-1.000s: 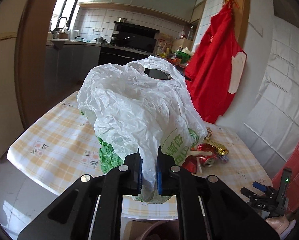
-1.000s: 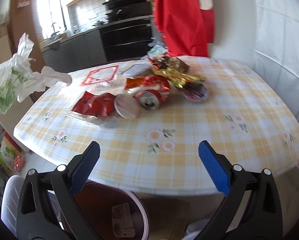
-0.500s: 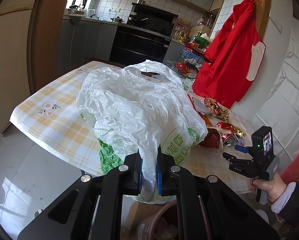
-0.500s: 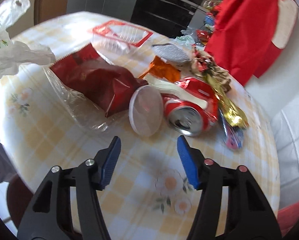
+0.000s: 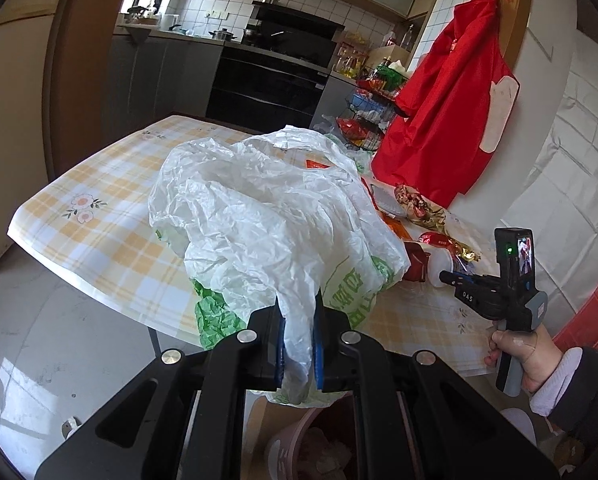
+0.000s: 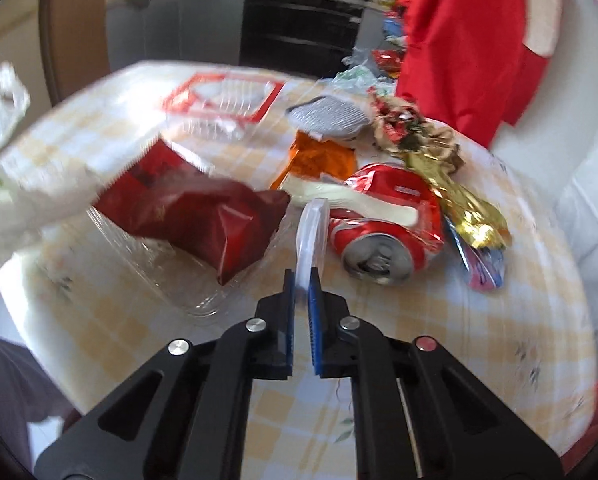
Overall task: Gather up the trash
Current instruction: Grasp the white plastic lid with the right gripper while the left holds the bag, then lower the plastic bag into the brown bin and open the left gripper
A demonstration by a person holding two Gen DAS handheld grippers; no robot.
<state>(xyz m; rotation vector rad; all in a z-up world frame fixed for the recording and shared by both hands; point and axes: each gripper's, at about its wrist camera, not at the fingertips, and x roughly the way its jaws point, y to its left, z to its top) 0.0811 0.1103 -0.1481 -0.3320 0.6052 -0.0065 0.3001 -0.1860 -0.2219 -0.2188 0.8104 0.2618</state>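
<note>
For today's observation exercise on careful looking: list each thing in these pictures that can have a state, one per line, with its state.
Left gripper: shut on the plastic bag.
Plastic bag: crumpled, held up over the table edge.
Right gripper: shut on the plastic lid.
Plastic lid: standing on edge, pinched at its rim.
Soda can: crushed, lying on its side.
Red snack packet: crumpled, lying in a clear tray.
Table: covered with a checked cloth.

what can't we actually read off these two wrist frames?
- Plastic bag interior: left wrist view, crumpled folds hide any contents; left tool is shut on its edge.
- Trash behind the bag: left wrist view, only parts of the red wrapper show.
- Bin under the table: tool arms cover most of it.
- Clear lid in the right tool: right wrist view, edge-on.
- Far counter: right wrist view, motion blur.
</note>
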